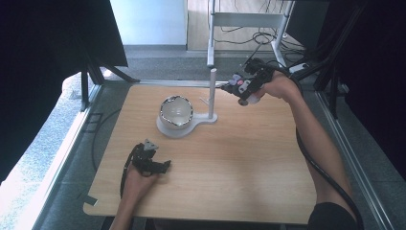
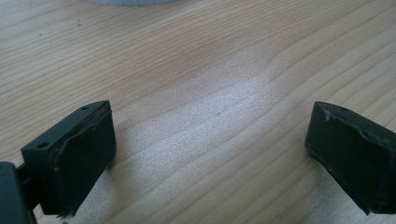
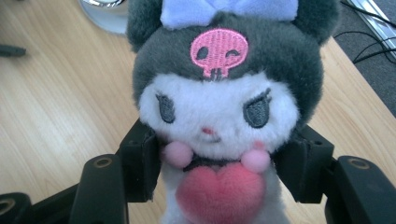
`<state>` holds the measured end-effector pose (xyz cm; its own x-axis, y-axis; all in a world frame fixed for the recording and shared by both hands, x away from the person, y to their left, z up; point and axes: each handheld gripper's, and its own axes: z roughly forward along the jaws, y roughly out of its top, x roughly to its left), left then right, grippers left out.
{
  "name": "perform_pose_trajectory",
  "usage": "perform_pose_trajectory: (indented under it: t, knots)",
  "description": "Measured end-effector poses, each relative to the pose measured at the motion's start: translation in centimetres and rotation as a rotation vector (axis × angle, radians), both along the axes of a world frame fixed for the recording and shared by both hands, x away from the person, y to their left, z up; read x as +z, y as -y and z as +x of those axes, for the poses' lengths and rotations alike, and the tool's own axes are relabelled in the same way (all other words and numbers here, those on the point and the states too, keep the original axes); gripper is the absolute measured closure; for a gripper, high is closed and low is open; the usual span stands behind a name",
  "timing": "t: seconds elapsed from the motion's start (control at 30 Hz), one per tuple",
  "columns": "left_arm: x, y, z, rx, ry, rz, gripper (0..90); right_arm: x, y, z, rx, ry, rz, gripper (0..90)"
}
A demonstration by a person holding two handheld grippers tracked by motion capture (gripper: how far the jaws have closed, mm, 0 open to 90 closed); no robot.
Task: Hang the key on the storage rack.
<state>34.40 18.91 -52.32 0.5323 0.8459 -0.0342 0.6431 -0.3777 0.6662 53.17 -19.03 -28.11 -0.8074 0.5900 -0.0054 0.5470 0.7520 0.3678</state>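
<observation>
Pickup done: right gripper (image 3: 215,186) is clamped on plush toy (image 3: 217,116), held in air just right of the white stand's post (image 1: 212,91). Left gripper (image 1: 152,162), jaws apart w/ nothing between, rests near the stand. Hanging or placing the toy is prob. left.

On the table (image 1: 249,163), a bowl (image 1: 175,112) sits on a stand base (image 1: 165,128) left of its upright post (image 1: 212,93). The plush toy (image 1: 241,86), between the right gripper (image 1: 239,88) jaws, is above the far right of the table, right of the post. The left gripper (image 1: 160,166) rests near-left.

Stand (image 1: 211,98) and bowl (image 1: 175,111) mid-table
</observation>
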Motion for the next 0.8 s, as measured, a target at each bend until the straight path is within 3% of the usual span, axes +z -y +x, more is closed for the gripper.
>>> perform_pose_trajectory:
  t: [0.4,0.8]
  knots:
    - [0.0,0.0,0.0,0.0,0.0,0.0,1.8,0.6,-1.4,1.0,-0.002,0.023,0.013,38.3]
    - [0.0,0.0,0.0,0.0,0.0,0.0,1.8,0.4,-3.2,-0.3,0.066,0.019,0.021,38.3]
